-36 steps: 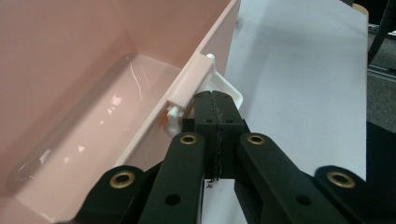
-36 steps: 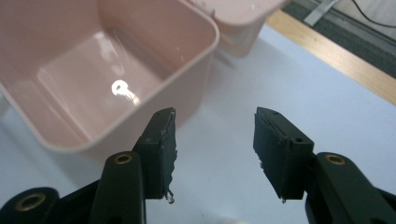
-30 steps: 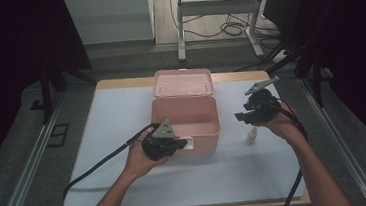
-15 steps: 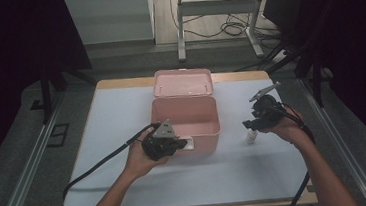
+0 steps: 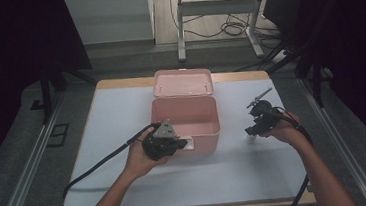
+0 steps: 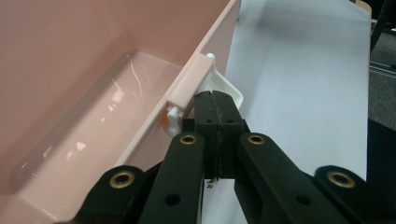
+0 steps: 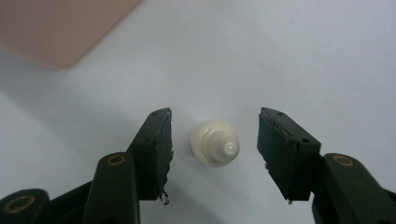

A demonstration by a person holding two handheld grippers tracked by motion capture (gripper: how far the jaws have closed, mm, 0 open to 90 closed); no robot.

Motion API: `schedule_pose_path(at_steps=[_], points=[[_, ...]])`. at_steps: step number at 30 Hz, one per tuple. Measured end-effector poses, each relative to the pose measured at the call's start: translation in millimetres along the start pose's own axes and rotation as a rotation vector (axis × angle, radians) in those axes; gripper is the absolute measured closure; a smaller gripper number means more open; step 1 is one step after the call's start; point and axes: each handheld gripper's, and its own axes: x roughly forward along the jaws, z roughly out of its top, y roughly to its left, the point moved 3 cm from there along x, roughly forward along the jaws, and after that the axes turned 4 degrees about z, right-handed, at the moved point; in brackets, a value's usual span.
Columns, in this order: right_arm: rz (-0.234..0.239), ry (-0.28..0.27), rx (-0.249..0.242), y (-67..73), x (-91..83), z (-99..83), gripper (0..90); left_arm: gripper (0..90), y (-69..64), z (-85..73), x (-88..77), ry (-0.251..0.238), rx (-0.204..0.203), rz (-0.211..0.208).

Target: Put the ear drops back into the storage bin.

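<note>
Table (image 5: pixel 122 118) under white cover, dark room beyond.

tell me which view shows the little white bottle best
The right gripper view: the small white bottle stands upright on the table, seen from above, between the open jaws of the right gripper and untouched. In the high view it is a tiny pale speck under that gripper.

The person's left forearm reaches in from below, its hand wrapped around the left gripper (image 5: pixel 167 143), whose jaws are pressed fully together. The right forearm angles in from the lower right, the right gripper (image 5: pixel 253 131) pointing downward, its jaws spread wide after just narrowing slightly.
</note>
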Motion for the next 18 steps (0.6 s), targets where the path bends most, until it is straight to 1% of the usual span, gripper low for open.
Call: schedule_pose_path(at_steps=[6,11,12,15,17,18], points=[[0.007,0.067,0.003,-0.9,17.0,-7.1,47.6,90.0,-0.1,-0.1,0.1,-0.001,0.000,0.001],[0.021,0.084,0.023,-4.9,29.2,-10.3,49.3,90.0,-0.5,-0.2,0.2,-0.005,-0.004,0.001],[0.018,0.087,0.027,-5.3,31.2,-10.3,49.9,90.0,-0.2,-0.2,0.0,-0.002,-0.001,0.002],[0.029,0.098,0.032,-6.2,35.5,-9.9,55.3,90.0,-0.1,-0.4,0.0,-0.003,0.000,0.001],[0.024,0.112,0.028,-6.9,37.6,-10.2,58.7,90.0,0.0,-0.4,0.1,-0.004,-0.001,0.001],[0.023,0.116,0.031,-7.4,38.1,-10.3,59.0,90.0,0.0,-0.4,0.1,-0.005,-0.001,0.001]])
